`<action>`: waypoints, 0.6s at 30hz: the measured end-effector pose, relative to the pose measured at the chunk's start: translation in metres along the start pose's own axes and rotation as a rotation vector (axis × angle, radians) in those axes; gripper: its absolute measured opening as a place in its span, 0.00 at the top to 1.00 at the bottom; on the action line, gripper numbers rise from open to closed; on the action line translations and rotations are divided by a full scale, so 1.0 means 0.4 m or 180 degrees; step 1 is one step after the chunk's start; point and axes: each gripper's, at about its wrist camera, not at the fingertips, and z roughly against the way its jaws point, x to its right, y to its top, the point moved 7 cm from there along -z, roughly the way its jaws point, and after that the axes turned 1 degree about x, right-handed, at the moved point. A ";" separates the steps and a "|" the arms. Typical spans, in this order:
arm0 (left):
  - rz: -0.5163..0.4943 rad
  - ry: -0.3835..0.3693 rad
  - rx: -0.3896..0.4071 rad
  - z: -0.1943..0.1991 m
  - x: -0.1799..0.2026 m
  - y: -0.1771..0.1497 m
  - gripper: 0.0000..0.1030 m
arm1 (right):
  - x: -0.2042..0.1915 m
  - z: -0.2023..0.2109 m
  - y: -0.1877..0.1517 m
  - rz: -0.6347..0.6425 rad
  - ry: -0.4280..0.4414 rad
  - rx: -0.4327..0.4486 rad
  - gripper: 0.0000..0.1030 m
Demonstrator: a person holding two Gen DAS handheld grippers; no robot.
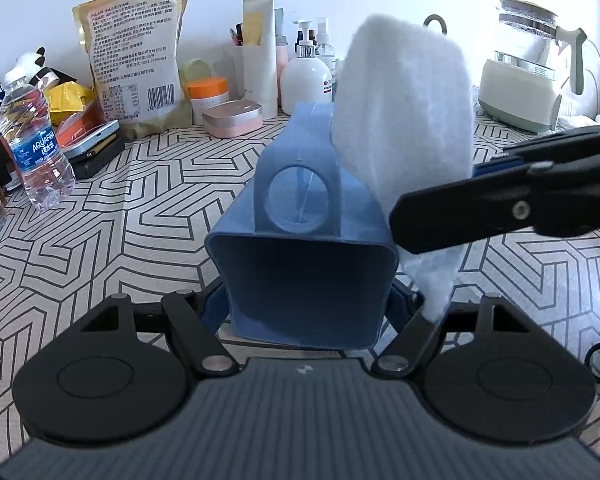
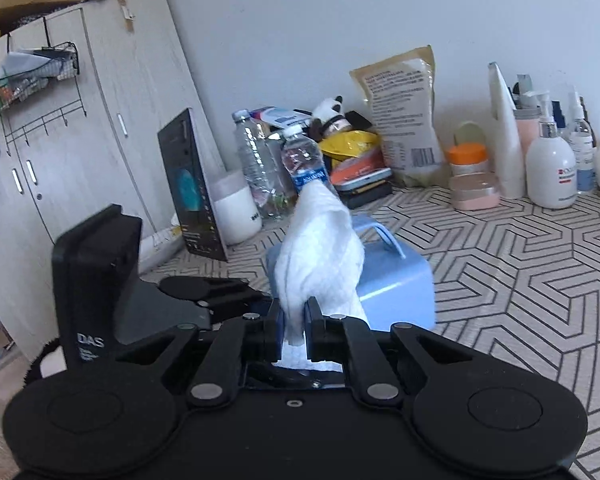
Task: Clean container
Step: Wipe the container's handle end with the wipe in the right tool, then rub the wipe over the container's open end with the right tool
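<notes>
Left gripper [image 1: 306, 312], bottom center of left wrist view, is clamped on the blue container [image 1: 304, 268] w/ its open mouth facing the lens; handle w/ round hole sits just behind on top. Right gripper [image 2: 292, 320], low center in right wrist view, is pinched tight on a white cloth [image 2: 320, 256] that stands up, touching the container's right side. Container looks like light, stiff, smooth plastic, prob. slippery if wet; best held at the walls near the rim or by the handle. Cloth is soft, floppy. Patterned tabletop [image 1: 140, 208] beyond, bottles along back wall.
</notes>
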 end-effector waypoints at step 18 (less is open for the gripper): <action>-0.0004 -0.0004 -0.0003 0.000 -0.001 -0.002 0.27 | -0.080 -0.019 -0.004 0.0347 0.0274 -0.0159 0.89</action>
